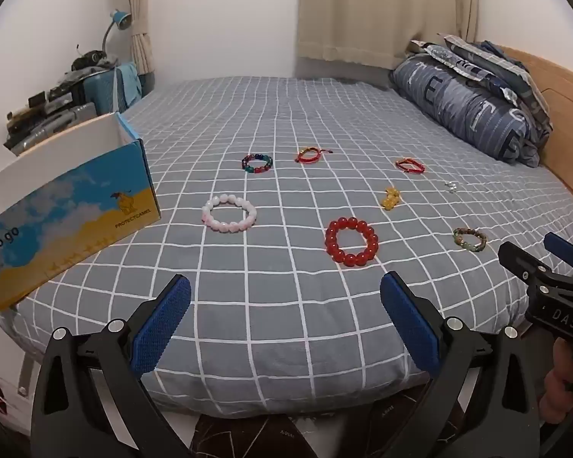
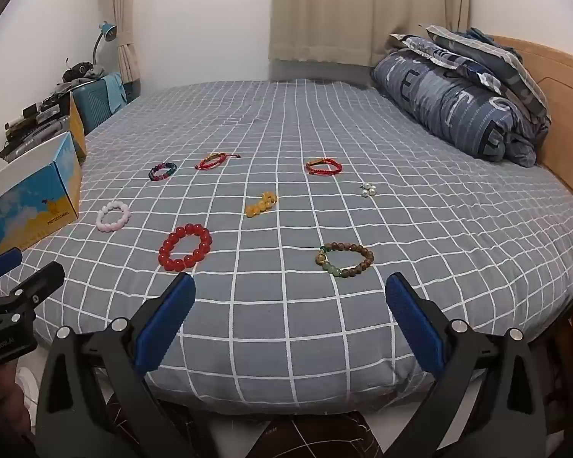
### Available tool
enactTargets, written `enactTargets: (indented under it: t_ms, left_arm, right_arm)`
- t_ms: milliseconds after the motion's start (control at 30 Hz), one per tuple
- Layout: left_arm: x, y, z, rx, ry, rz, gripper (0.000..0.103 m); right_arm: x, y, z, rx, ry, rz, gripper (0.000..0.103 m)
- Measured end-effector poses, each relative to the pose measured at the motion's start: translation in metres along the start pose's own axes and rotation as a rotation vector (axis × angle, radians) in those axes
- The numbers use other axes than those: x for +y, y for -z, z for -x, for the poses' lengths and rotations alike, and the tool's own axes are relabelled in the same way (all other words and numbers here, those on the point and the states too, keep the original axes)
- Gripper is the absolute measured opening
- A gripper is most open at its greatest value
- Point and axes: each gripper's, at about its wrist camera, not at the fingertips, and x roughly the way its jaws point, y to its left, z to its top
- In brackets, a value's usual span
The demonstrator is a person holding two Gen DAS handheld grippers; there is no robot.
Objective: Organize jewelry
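A bed covered by a grey checked sheet [image 1: 286, 324] is seen from its near edge, and every place below is given relative to the big red bead bracelet [image 1: 350, 242] lying toward the front of it. Far to the left of that bracelet, at the sheet's left edge, an open blue and yellow cardboard box [image 1: 76, 213] is stood. Between the box and the red bracelet a pale pink bead bracelet [image 1: 229, 213] is laid flat. Behind and left of the red bracelet a multicoloured bead bracelet [image 1: 257, 163] is found, and directly behind it a red cord bracelet [image 1: 309, 155]. Just behind and to the right a small heap of yellow beads [image 1: 390, 197] is seen, with a second red cord bracelet [image 1: 410, 165] farther back. Farther right a small cluster of white pearls [image 2: 368, 189] is placed, and to the right, at about the same depth, a brown wooden bead bracelet [image 2: 344, 259]. Far behind and right, folded blue bedding [image 1: 473, 103] is piled against the headboard. The left gripper [image 1: 284, 305] is held released, jaws spread wide with nothing between them, in front of the red bracelet. The right gripper [image 2: 290, 301] is likewise spread wide and empty, in front of the wooden bracelet.
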Motion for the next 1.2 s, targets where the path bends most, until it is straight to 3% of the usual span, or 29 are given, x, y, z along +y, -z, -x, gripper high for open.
enactTargets:
  t_ms: [1200]
  left_arm:
    - [0.003,0.005,0.013,0.001,-0.004,-0.003,0.097]
  right_arm:
    - [0.009,0.001,0.017,-0.037,0.021,0.036,0.096]
